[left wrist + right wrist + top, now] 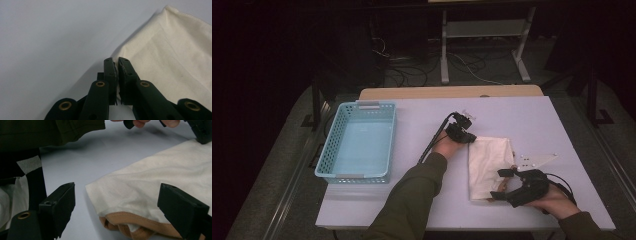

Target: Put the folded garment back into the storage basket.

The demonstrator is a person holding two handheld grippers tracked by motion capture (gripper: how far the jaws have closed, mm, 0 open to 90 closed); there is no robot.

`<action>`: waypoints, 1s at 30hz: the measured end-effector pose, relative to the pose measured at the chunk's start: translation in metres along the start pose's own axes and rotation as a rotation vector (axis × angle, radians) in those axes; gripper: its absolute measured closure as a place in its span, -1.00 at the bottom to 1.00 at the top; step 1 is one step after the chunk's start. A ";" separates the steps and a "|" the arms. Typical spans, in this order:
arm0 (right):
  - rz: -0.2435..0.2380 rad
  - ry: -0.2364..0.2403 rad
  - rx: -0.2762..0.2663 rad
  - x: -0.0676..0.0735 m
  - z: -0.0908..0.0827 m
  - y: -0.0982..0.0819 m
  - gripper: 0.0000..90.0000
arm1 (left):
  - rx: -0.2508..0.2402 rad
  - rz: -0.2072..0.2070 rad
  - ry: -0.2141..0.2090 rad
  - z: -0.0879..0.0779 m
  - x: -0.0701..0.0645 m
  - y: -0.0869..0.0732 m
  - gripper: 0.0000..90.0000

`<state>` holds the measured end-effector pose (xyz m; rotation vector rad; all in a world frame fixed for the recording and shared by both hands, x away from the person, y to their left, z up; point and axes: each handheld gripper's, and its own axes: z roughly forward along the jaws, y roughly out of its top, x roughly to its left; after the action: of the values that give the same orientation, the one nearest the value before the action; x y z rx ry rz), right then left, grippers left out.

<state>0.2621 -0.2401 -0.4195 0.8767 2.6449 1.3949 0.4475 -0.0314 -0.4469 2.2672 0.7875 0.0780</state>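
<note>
I'm folding the cream cloth (490, 165) w/ both grippers; best to get the right gripper (116, 202) low, jaws straddling the near corner w/ the tan hem before lifting. Its jaws are standing wide, gripping nothing, cloth lying just ahead between them. Left gripper (116, 65) is clenched at the far corner, apparently pinching the cloth's edge.

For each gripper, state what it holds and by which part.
Left gripper pinches the cream cloth at its far corner; right gripper holds nothing.

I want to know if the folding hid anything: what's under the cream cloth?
At the cream cloth's near corner a tan layer peeks out beneath; under the rest, whatever lies between it and the table is covered.
</note>
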 end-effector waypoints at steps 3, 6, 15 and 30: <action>-0.017 0.012 0.011 0.001 0.003 0.001 -0.51 | -0.002 0.004 -0.001 0.000 0.001 0.001 0.88; -0.021 0.018 0.021 0.000 0.005 0.002 -0.34 | -0.001 0.000 -0.004 0.000 0.001 0.001 0.88; -0.028 0.045 0.066 -0.004 0.013 -0.003 -0.08 | 0.014 -0.001 -0.012 0.000 0.003 0.002 0.88; -0.087 0.030 0.130 -0.004 0.026 -0.014 -0.04 | 0.011 -0.006 -0.021 0.000 0.005 0.002 0.88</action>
<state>0.2665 -0.2285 -0.4471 0.7465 2.7867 1.2392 0.4522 -0.0300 -0.4466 2.2719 0.7857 0.0474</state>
